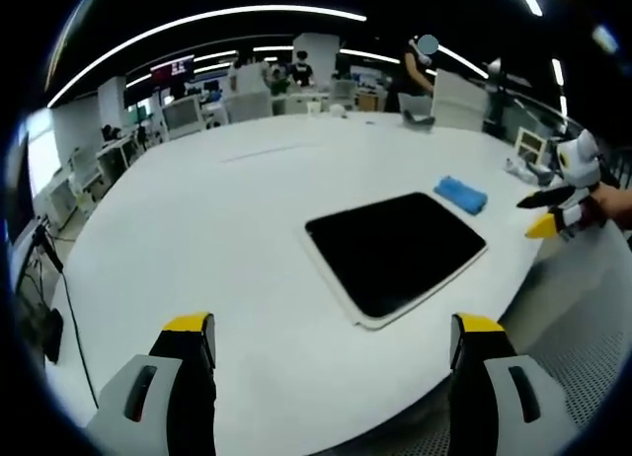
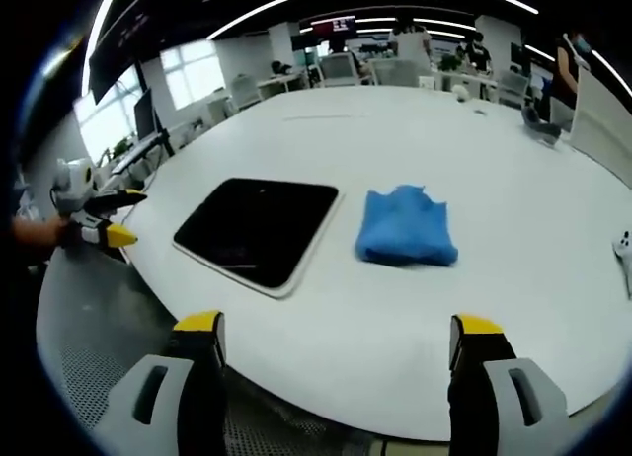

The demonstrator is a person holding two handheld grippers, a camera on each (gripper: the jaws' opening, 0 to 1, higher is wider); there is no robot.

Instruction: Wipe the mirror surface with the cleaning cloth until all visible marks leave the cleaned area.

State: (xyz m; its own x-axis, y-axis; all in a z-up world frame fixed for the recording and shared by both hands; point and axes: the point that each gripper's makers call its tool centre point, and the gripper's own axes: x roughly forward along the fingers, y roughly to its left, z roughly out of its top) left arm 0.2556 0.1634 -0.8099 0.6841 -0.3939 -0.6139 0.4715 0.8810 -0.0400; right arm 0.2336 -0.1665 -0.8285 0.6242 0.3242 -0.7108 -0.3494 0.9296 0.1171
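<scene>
The mirror (image 1: 395, 251) is a dark rectangular pane in a white frame, lying flat on the white table (image 1: 227, 229) near its edge. The blue cleaning cloth (image 1: 460, 192) lies crumpled just beyond the mirror's far corner. In the right gripper view the mirror (image 2: 259, 229) is on the left and the cloth (image 2: 405, 224) beside it on the right, apart from it. My left gripper (image 1: 331, 338) is open, short of the mirror, holding nothing. My right gripper (image 2: 336, 328) is open too, short of the table edge and facing the cloth. Each gripper appears in the other's view: right (image 1: 553, 214), left (image 2: 104, 224).
A small white object (image 2: 624, 249) lies at the table's right edge and a grey item (image 2: 543, 128) further back. Chairs, monitors and people stand beyond the far side. A cable (image 1: 59, 278) hangs off the table's left. A perforated floor (image 2: 89, 357) lies below the near edge.
</scene>
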